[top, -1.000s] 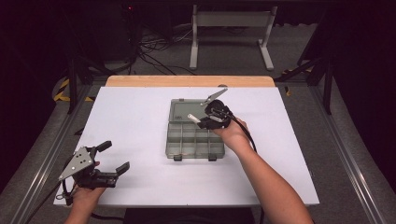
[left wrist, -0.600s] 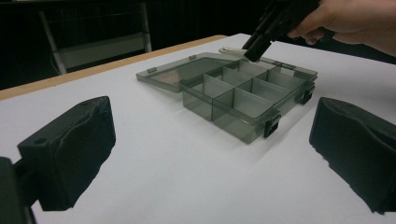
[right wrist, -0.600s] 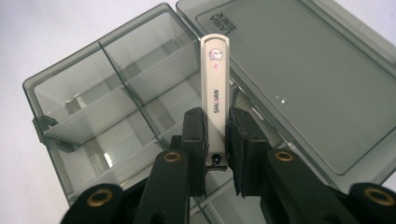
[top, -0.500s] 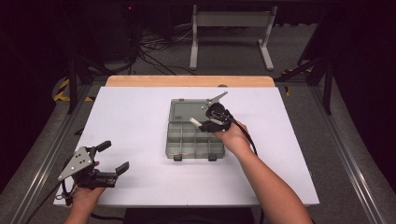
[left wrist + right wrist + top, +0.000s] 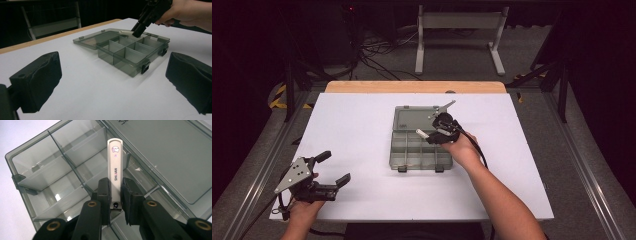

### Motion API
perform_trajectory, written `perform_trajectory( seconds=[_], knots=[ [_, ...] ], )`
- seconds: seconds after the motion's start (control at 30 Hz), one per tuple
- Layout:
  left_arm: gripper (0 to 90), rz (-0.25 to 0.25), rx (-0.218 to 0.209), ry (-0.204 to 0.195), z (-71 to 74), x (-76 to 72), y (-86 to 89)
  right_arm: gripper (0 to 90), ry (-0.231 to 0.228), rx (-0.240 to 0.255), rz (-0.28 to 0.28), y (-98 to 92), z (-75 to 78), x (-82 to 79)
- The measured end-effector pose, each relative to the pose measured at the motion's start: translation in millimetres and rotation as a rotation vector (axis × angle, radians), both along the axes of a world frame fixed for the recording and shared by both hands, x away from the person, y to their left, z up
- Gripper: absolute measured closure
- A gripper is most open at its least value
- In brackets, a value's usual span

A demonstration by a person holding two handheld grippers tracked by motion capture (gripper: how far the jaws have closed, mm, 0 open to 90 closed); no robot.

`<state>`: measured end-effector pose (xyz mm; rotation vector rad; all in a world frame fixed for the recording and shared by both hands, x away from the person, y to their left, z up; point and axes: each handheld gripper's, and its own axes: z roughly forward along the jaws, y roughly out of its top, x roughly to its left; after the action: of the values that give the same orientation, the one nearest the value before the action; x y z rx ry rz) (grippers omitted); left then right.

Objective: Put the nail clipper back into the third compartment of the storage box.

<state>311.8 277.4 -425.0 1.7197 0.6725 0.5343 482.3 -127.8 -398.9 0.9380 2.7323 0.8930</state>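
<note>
A smoky clear compartment box [image 5: 412, 156] [image 5: 130, 53] [image 5: 62, 170] lies open mid-table, its lid [image 5: 409, 116] [image 5: 162, 152] folded flat to the far side. My right gripper [image 5: 432, 135] [image 5: 115, 192] hovers over the box's far right compartments. It is shut on a white nail clipper [image 5: 422, 133] [image 5: 125, 31] [image 5: 115, 162], which sticks out past the jaws above a divider. My left gripper [image 5: 334, 167] [image 5: 113, 77] rests low at the near left of the table, open with nothing between its jaws, aimed at the box.
The white table top [image 5: 362, 130] has a wooden strip [image 5: 412, 86] along its far edge. Metal rails [image 5: 252, 165] run along both sides. A white stand [image 5: 457, 30] and cables sit on the floor beyond.
The right gripper with the clipper has eased slightly nearer over the box. The left gripper has kept still.
</note>
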Motion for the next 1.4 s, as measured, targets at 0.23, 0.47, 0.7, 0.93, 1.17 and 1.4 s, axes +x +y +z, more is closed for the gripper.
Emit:
perform_trajectory(
  seconds=[0.23, 0.47, 0.7, 0.93, 1.17, 1.4],
  knots=[
    [1.2, 0.000, -0.001, 0.000, -0.2, 0.1, -0.3, 77.5, 0.010, 0.000, -0.005, -0.4, -2.2, 0.3],
    [1.2, 0.000, -0.003, 0.003, -0.3, 0.3, -0.3, 64.8, -0.012, 0.016, -0.013, -1.6, 2.4, 0.3],
    [1.2, -0.002, -0.002, 0.002, -0.3, 0.4, -0.8, 60.4, -0.054, 0.044, -0.005, -3.9, 14.2, -4.1],
    [1.2, -0.006, -0.001, 0.004, -0.2, 0.9, -1.5, 51.1, -0.107, 0.079, 0.009, -7.6, 30.9, -13.0],
    [1.2, -0.007, -0.002, 0.002, -0.4, 1.5, -2.7, 29.0, -0.147, 0.115, 0.013, -13.5, 43.7, -22.9],
    [1.2, -0.007, -0.006, 0.003, -0.1, 1.5, -2.3, 17.2, -0.194, 0.147, 0.022, -20.1, 55.2, -37.6]
  ],
)
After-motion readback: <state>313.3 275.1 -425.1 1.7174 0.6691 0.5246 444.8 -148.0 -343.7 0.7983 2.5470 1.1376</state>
